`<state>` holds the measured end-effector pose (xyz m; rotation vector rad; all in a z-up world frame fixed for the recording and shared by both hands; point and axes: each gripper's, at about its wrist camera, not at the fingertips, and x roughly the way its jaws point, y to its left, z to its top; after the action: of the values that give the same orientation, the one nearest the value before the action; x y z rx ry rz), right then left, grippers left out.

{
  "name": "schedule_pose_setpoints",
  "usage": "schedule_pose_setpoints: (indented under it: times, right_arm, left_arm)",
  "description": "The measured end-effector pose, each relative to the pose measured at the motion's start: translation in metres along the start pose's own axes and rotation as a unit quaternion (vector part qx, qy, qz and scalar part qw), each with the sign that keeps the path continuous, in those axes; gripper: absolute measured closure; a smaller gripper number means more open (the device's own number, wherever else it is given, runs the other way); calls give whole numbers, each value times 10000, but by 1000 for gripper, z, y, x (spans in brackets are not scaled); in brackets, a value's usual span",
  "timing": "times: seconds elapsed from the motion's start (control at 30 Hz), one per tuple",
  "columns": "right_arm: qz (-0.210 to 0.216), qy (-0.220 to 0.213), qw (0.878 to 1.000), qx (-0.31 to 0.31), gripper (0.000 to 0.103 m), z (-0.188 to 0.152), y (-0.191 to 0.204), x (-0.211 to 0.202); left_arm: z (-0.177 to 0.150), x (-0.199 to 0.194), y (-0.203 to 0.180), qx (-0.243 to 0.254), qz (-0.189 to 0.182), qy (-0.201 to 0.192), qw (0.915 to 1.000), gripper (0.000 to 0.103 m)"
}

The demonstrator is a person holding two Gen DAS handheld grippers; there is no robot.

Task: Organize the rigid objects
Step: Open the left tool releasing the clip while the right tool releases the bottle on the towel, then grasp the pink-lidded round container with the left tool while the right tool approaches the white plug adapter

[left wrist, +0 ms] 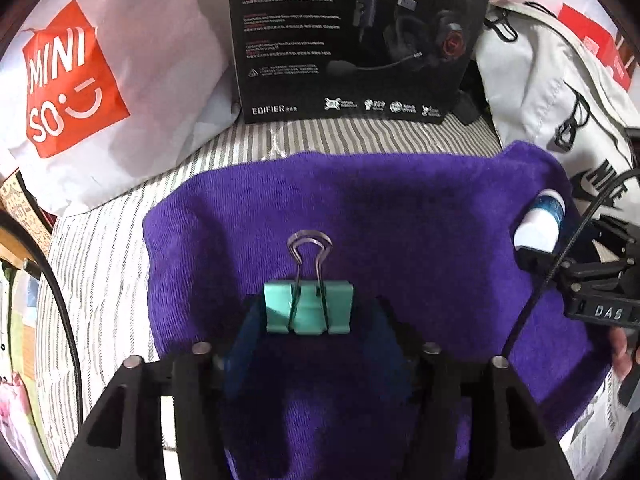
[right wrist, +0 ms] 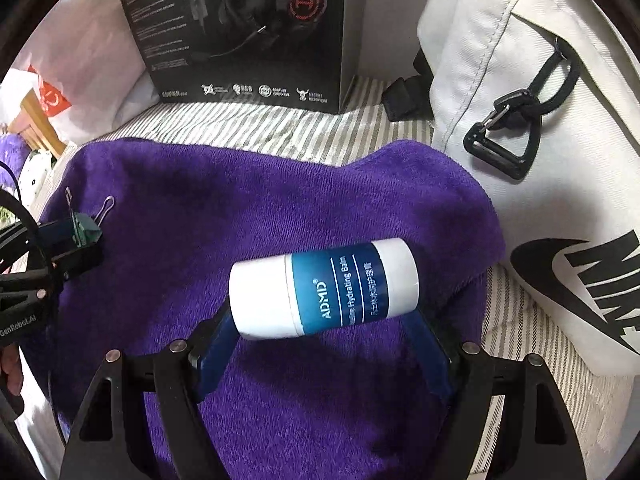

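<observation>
Left hand-held gripper (left wrist: 318, 309) points steeply down at a purple towel (left wrist: 400, 216), with a teal binder clip (left wrist: 308, 308) between its blue pads. The clip sits on the towel and one wire handle points away from the camera. The jaws stand apart: there's a visible gap between the clip's right edge and the right pad. The left pad is just beside the clip's other edge, and I can't tell if it touches. So not clamped. The right wrist view shows the same clip at the towel's left edge with both wire handles sticking out. Right hand-held gripper (right wrist: 324, 316) is closed on a white-and-blue balm stick (right wrist: 320, 292), which lies crosswise, one blue pad against each end, label facing up, the right end a bit further away. The stick is over the middle-right of the towel; whether it rests on the cloth or sits just above it is unclear. In the left wrist view the stick shows at the far right of the towel at the tip of the other tool. The two tools are well apart, one at each side of the towel. The towel is spread on a striped sheet (left wrist: 100, 264). Behind it stands a black headset box (left wrist: 352, 40), upright. A white Miniso bag (left wrist: 100, 80) lies to the left of the box and a white Nike bag (right wrist: 540, 152) to the right, its edge touching the towel's far right corner.
</observation>
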<state>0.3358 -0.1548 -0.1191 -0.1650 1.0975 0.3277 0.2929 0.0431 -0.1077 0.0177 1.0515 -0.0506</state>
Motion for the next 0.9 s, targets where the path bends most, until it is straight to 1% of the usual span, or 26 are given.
schedule_pose_setpoints:
  times: [0.07, 0.13, 0.27, 0.37, 0.57, 0.77, 0.9]
  right_arm:
    - [-45, 33, 9999, -87, 24, -3, 2, -2]
    - [-37, 98, 9998, -149, 24, -7, 3, -5]
    - [-6, 150, 9997, -176, 24, -18, 5, -13]
    - [-32, 124, 9998, -174, 24, -28, 7, -24]
    - [-61, 19, 10000, -48, 24, -53, 4, -57]
    - [-67, -214, 9997, 105, 24, -91, 2, -103]
    - [-62, -340, 9991, 262, 23, -117, 1, -128]
  left_arm:
    - [-4, -1, -1, 22, 74, 26, 10000, 41]
    - [-9, -3, -1, -8, 99, 45, 9999, 39]
    - [-17, -9, 0, -116, 88, 133, 9998, 38]
    - [-27, -21, 4, -318, -54, 125, 9994, 38]
    - [-48, -60, 2, -354, -2, -63, 9994, 38]
    - [-85, -99, -6, -254, -14, -156, 9996, 38]
    - [-109, -114, -11, -280, -77, -187, 9994, 38]
